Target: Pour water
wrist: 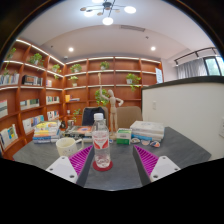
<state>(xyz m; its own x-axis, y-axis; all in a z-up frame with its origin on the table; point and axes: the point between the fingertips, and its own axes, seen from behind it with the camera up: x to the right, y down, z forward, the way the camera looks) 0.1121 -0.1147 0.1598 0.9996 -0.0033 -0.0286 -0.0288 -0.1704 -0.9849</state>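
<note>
Wall shelves (30, 90) at far left, packed with books and a few plants on top rows. Below them stacked books (45, 128) sit at the table's left end. Grey table (120, 165) runs across. On it, left of the fingers, a small pale cup (66, 146), contents can't be seen. Gripper (106, 162) wide open, holds nothing; left pad (81, 160) and right pad (147, 160) both magenta, spread apart with clear gaps. Clear plastic bottle (101, 146) stands upright on the table between the fingers, slightly ahead of the pads, touching neither, resting on its own base. White cap on. It looks clear with a pinkish tint low down, water level can't be told. Just behind the bottle a smaller white-topped container (98, 120), contents hidden. Right of the bottle a green box (124, 134), then a white flat box (148, 130) stacked near the table's far edge. Back wall more shelves with plants (132, 80). Far right a white partition (195, 110) and a window (213, 66) above it. Ceiling lights (107, 18) on
</note>
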